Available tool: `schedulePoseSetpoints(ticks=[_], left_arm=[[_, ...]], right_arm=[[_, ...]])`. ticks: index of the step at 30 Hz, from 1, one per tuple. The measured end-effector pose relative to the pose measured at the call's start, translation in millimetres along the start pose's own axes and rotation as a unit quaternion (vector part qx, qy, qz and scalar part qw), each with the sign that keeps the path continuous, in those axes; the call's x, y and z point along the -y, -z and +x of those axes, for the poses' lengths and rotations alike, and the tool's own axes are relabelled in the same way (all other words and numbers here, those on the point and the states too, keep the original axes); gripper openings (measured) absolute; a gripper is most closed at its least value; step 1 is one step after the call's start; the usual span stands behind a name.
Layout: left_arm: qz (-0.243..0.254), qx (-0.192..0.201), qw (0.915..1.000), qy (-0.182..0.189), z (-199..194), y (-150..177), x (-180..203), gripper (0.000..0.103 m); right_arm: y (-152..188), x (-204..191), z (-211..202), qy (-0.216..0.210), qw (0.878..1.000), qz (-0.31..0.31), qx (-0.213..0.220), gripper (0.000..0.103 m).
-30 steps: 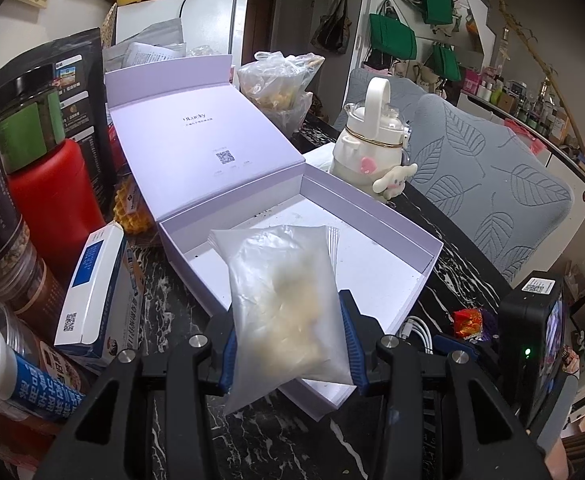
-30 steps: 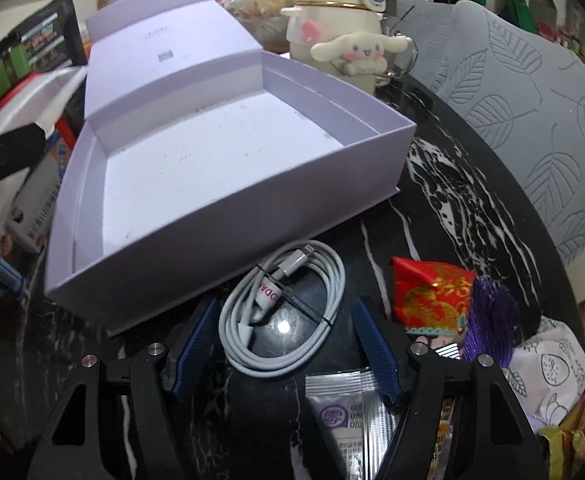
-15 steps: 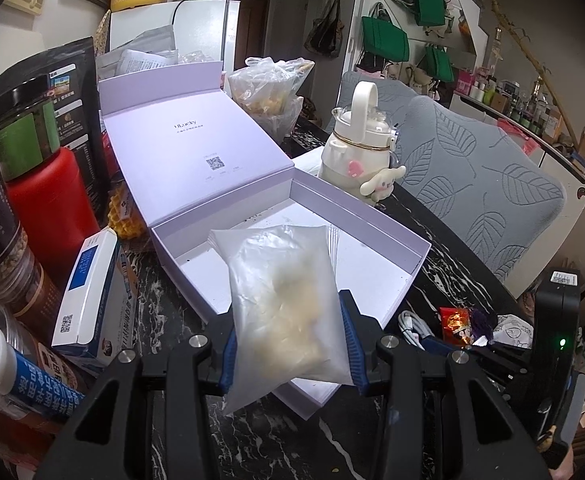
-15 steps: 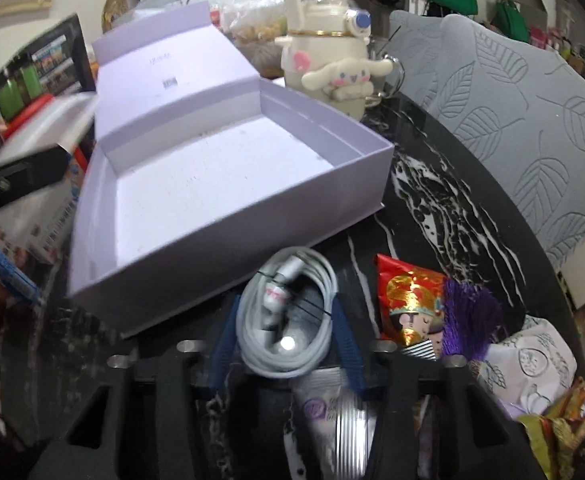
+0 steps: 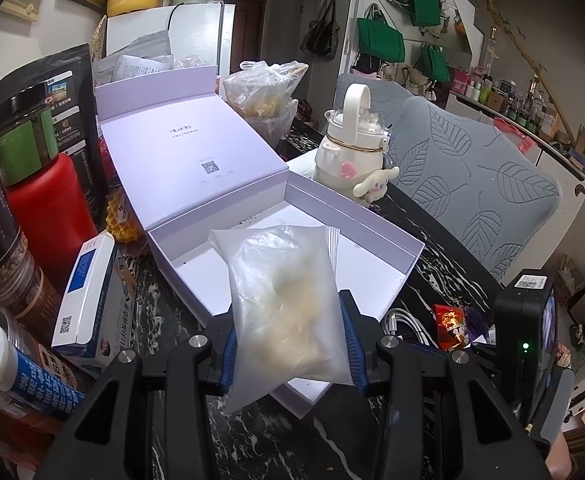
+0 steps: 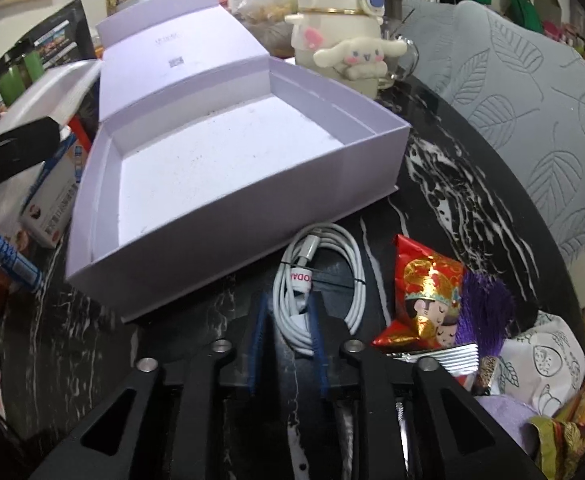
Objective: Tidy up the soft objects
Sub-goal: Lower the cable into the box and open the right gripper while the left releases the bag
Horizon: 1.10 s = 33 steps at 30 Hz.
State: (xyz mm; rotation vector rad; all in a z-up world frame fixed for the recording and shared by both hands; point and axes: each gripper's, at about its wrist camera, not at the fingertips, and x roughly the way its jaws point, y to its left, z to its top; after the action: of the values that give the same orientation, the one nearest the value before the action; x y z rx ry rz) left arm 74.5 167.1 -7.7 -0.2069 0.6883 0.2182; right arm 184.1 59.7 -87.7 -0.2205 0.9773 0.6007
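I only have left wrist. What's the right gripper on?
Observer: The right gripper is at the coiled white cable. One side of the coil is between its pads, and the jaws are opening.
Operator: The clear bag blocks part of the box floor for me. Anything inside?
Observer: No. The right wrist view shows the whole floor of the lilac box, and it is bare.
Operator: What's right of the cable?
Observer: A red foil packet with a purple tassel, then a white printed pouch beyond them.
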Motion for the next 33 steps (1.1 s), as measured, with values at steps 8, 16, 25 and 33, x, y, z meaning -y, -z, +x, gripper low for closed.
schedulePoseSetpoints(ticks=[8, 16, 25, 33], left_arm=[[-0.006, -0.001, 1.0, -0.003, 1.4, -1.0, -4.6, 0.043], [-0.002, 0.001, 1.0, -0.001, -1.7, -3.1, -0.6, 0.043], [0.002, 0.014, 0.9999, -0.001, -9.0, -19.7, 0.5, 0.043], [0.001, 0.004, 0.9999, -0.013, 9.7, -32.5, -7.7, 0.043]], right_arm=[[-0.6, -6.3, 5.3, 0.021, 0.999, -0.023, 0.017, 0.013], [-0.5, -4.5, -29.7, 0.008, 0.998, -0.017, 0.054, 0.013], [-26.2, -7.8, -69.7, 0.005, 0.995, -0.03, 0.097, 0.013], [-62.0, -16.5, -73.3, -0.002, 0.99, -0.054, 0.129, 0.013]])
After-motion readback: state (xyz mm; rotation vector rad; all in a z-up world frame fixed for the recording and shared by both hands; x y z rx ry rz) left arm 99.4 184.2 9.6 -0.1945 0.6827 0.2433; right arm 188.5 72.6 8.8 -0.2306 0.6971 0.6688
